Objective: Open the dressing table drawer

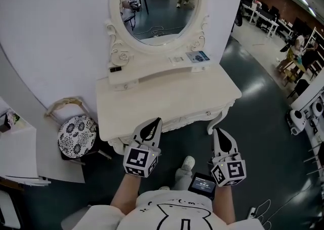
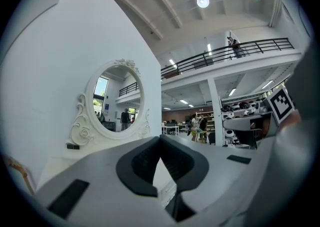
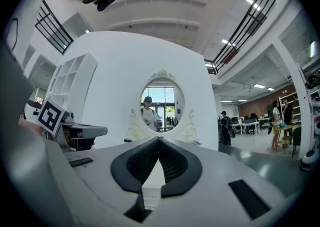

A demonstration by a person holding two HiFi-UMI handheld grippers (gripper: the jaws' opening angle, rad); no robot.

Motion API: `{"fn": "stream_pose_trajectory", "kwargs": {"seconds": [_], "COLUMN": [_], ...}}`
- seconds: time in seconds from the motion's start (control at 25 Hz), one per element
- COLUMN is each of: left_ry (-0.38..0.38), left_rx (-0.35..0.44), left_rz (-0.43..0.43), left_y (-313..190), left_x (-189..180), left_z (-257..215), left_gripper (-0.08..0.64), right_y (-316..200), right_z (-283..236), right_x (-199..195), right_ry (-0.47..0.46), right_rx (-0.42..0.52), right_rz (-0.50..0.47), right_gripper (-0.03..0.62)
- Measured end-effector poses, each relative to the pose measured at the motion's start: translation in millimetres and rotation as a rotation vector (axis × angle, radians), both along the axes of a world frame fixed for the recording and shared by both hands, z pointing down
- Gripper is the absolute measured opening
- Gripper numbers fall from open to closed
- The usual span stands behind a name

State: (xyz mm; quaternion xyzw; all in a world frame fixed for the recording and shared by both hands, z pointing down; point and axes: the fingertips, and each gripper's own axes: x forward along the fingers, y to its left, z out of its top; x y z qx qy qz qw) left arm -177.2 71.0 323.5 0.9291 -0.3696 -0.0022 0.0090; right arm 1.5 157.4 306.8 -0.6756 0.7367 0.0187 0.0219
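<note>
The white dressing table (image 1: pixel 167 100) with its oval mirror (image 1: pixel 158 6) stands against the wall ahead. Its carved front apron, where the drawer sits, shows as a thin strip under the top's near edge (image 1: pixel 190 119); I cannot make out a handle. My left gripper (image 1: pixel 153 124) is level, its tips right at the table's front edge, left of centre. My right gripper (image 1: pixel 217 133) is in front of the table's right front leg (image 1: pixel 216 122). On both, the jaws are shut with nothing between them, tips meeting in the left gripper view (image 2: pixel 160 139) and the right gripper view (image 3: pixel 159 141).
A round stool with a floral seat (image 1: pixel 77 136) stands left of the table, beside a white cabinet (image 1: pixel 17 148). On the mirror shelf lie a booklet (image 1: pixel 197 56) and a small black item (image 1: pixel 116 69). Dark floor and desks with people (image 1: pixel 291 56) lie to the right.
</note>
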Motion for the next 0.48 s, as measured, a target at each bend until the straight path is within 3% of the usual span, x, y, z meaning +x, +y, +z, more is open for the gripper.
{"fn": "stream_pose_trajectory", "kwargs": {"seconds": [0.48], "left_ry": [0.015], "left_rx": [-0.007], "left_rz": [-0.033], "left_y": [-56], "left_x": [33], "left_z": [2], "left_gripper": [0.017], "right_y": [-65], "right_z": [8], "right_x": [38], "right_ry": [0.009], "right_rx": [-0.013], "right_rz": [-0.015], "right_gripper": [0.002]}}
